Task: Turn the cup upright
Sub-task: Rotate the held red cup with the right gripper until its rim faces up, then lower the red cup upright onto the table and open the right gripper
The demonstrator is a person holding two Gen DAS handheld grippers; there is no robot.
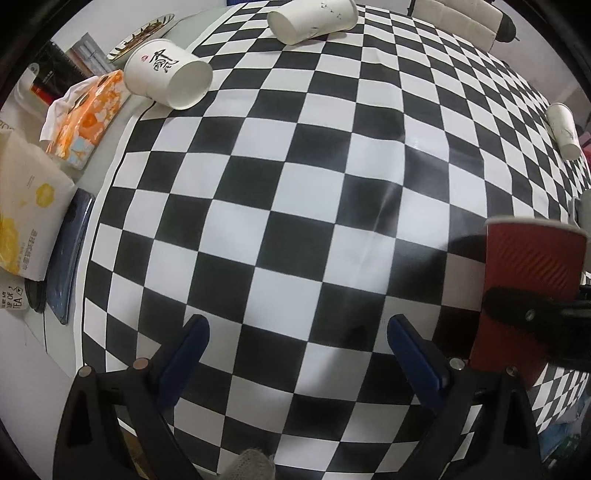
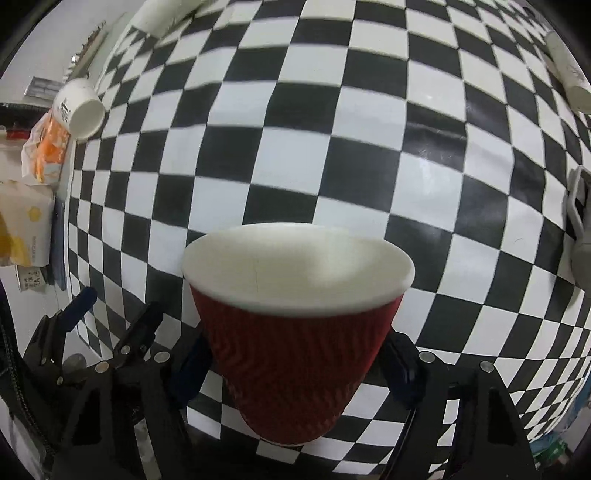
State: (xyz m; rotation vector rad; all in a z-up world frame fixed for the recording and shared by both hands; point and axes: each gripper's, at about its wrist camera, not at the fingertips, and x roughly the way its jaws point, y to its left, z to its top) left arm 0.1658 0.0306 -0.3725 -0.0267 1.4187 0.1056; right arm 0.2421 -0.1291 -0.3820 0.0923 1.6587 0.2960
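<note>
A red ribbed paper cup (image 2: 295, 362) with a white rim sits between the blue pads of my right gripper (image 2: 299, 365), mouth facing away from the camera, held above the checkered cloth (image 2: 332, 147). In the left wrist view the same red cup (image 1: 528, 288) shows at the right edge with a black finger across it. My left gripper (image 1: 295, 354) is open and empty over the cloth (image 1: 258, 184). My left gripper also shows at the lower left of the right wrist view (image 2: 110, 325).
Three white paper cups lie on their sides: one with black lettering (image 1: 166, 74) at the left edge of the cloth, one at the far edge (image 1: 314, 18), one at the right (image 1: 563, 129). An orange tissue pack (image 1: 88, 114), a white bag (image 1: 26, 206) and a dark tray (image 1: 70, 254) line the left side.
</note>
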